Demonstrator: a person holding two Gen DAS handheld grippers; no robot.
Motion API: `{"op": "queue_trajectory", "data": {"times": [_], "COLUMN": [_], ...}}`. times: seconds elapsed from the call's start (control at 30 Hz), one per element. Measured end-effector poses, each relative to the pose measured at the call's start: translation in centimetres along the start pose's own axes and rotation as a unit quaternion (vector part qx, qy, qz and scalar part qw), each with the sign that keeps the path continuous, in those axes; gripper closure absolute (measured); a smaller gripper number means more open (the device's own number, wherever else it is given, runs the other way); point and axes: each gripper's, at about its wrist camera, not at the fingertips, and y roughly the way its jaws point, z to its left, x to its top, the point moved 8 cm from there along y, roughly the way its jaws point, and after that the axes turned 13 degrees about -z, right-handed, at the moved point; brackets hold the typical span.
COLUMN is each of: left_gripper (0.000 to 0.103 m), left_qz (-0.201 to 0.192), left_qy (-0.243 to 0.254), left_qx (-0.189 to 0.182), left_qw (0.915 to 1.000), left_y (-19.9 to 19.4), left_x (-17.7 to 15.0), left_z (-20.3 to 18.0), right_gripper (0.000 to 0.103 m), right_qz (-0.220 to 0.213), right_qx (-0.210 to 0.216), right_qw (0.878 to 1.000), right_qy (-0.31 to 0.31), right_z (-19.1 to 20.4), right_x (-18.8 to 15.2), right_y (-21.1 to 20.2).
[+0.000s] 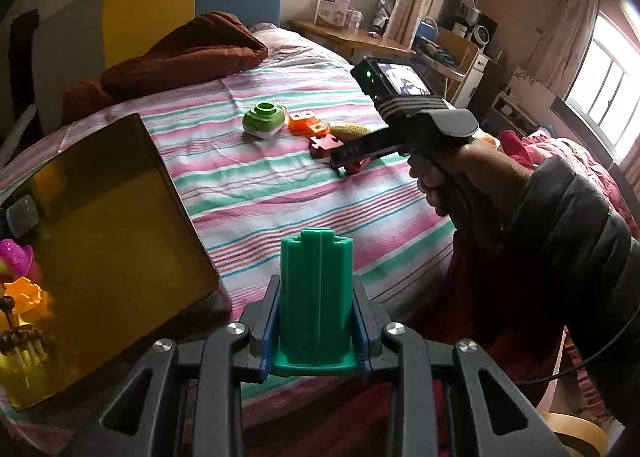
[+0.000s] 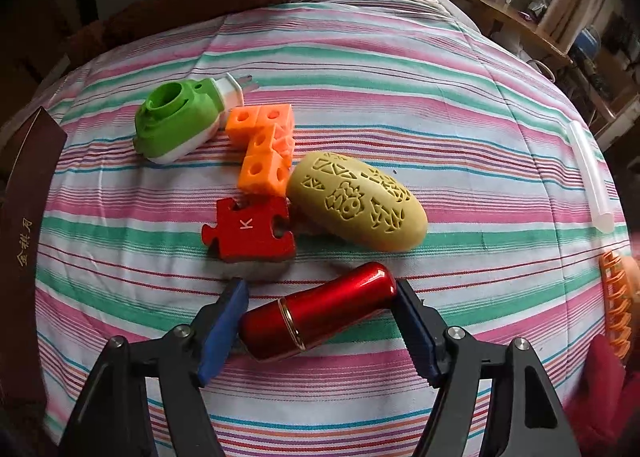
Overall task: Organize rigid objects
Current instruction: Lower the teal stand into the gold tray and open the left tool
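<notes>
Right gripper (image 2: 320, 321): jaws wide, straddling red metal cylinder (image 2: 318, 311), axis crosswise | Left gripper (image 1: 316, 321): clamping green block (image 1: 316, 297)

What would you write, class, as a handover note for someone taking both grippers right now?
Left gripper: shut on the green block, beside the amber box.
Right gripper: open, straddling the red cylinder on the striped bedspread; contact unclear.
Done: some toys already in the box.
Left: the green block, the cylinder, red puzzle piece, orange cubes, yellow carved oval, green toy.
</notes>
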Motion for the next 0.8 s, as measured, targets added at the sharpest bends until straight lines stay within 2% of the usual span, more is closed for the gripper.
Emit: {"op": "queue_trajectory", "data": {"times": [0.33, 0.8], "left_gripper": [0.073, 0.073], "left_qz": [-0.023, -0.039], "left_qy": [-0.002, -0.019], "left_qx": [0.048, 0.079], "left_qw": [0.9986, 0.9959], "left_y": [-1.7, -3.0], "left_x": [1.4, 1.9], "left_z": [2.0, 4.8], "right_gripper": [0.030, 0.030], "right_qz": [-0.003, -0.009], "right_qx": [-0.001, -0.003], "right_qw": [1.000, 1.000], "right_qy": [-0.007, -0.018], "right_z": [0.4, 0.5], "right_x": [-0.2, 0.0], "right_y": [-0.2, -0.1]}}
